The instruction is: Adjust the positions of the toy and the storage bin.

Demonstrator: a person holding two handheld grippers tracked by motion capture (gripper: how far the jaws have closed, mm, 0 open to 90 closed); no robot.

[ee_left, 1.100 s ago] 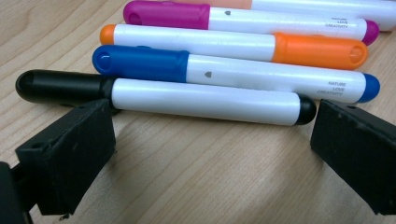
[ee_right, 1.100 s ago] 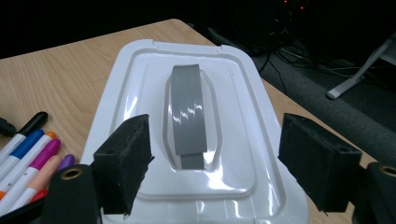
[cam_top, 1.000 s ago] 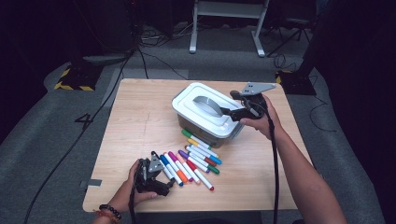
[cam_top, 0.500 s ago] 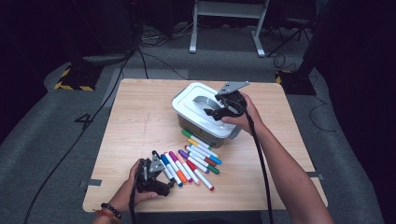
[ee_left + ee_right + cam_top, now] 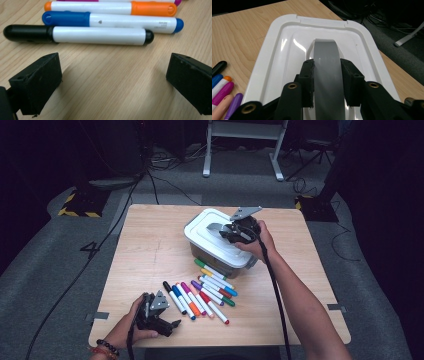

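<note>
grey handle [image 5: 325, 75] clamped inside the right gripper [image 5: 326, 82].

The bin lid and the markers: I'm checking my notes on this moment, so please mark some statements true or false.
1. The right tool grips the grey handle of the white lid, its jaws having just closed. True.
2. The lid lies off the bin. False: it sits on the bin.
3. The left tool holds the black marker. False: its jaws are open with bare table between them.
4. The markers lie on the table. True.
</note>
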